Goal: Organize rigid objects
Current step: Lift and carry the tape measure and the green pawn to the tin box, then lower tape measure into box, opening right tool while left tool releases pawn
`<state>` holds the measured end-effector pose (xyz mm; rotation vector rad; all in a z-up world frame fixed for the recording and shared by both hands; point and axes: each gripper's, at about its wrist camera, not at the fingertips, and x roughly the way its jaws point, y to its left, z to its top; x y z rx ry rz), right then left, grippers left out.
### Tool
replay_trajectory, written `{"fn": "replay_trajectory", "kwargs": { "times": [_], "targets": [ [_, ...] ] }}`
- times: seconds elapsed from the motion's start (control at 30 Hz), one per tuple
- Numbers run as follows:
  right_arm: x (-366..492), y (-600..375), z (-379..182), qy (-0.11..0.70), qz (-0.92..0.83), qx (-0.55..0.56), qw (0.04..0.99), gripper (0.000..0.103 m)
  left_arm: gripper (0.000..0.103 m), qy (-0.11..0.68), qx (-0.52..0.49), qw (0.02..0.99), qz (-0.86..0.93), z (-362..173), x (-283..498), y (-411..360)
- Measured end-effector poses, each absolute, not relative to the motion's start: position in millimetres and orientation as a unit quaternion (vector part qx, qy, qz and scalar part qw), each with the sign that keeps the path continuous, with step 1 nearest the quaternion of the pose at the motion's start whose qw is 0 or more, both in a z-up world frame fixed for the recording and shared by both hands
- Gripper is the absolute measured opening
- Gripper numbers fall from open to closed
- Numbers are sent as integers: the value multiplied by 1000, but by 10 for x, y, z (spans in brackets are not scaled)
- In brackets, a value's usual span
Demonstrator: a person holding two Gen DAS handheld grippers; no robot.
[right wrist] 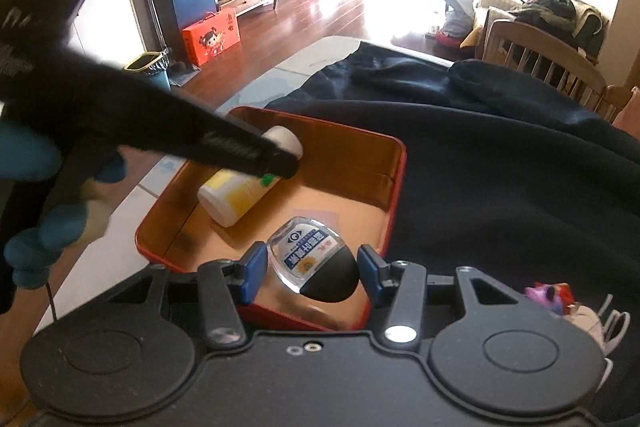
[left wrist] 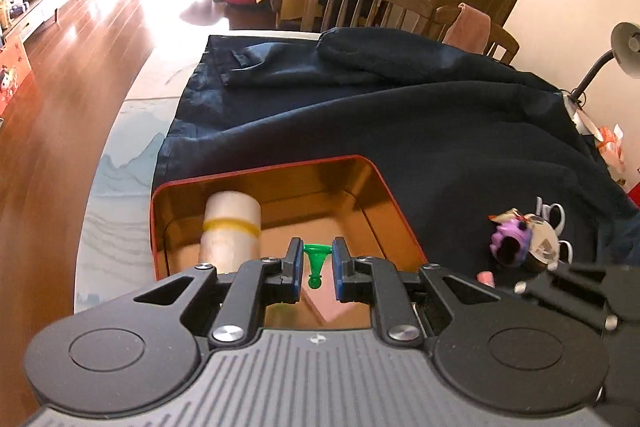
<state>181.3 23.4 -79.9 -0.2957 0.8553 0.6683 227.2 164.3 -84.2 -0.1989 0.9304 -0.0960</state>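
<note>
Both my hands are over the red tin (right wrist: pixel 394 163), which sits on the dark cloth (left wrist: pixel 400 115) covering the worktop. My left fingers (left wrist: pixel 316 265) pinch a small green plastic piece (left wrist: pixel 314 263) by its flared end, pressed nearly together on it, its tail hanging down over the tin's orange floor. My right fingers (right wrist: pixel 312 269) clamp a clear bottle with a black cap (right wrist: pixel 316 263), held at a middling spread and poised above the tin's near edge.

A white and yellow bottle (right wrist: pixel 236 197) already lies inside, at about 10 o'clock from my right hand, so the free floor is toward 12 and 1 o'clock. To do this well, I would bring each piece low before letting go, so that neither bounces on the metal. I would set the clear bottle on its side, clear of the white one, and drop the green piece into an open corner where it will not roll under anything.

A purple toy (left wrist: pixel 508 239) waits on the cloth at 3 o'clock from the tin, beside some white mugs (left wrist: pixel 554 217), probably next.
</note>
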Motion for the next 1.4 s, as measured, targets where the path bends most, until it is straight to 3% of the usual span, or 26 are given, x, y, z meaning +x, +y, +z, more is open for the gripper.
{"fn": "replay_trajectory", "kwargs": {
  "times": [0.5,1.17,1.4],
  "targets": [
    [2008,659,-1144,454,294,-178,822,48,14,499,-50,861,-84,-1266,2916,1592],
    [2121,735,-1354,482,272,-181,813,49,14,515,-37,852,-90,-1440,3001,1587],
    [2106,710,-1358,483,275,-173,813,56,14,514,-30,853,-84,-1419,2949,1580]
  ]
}}
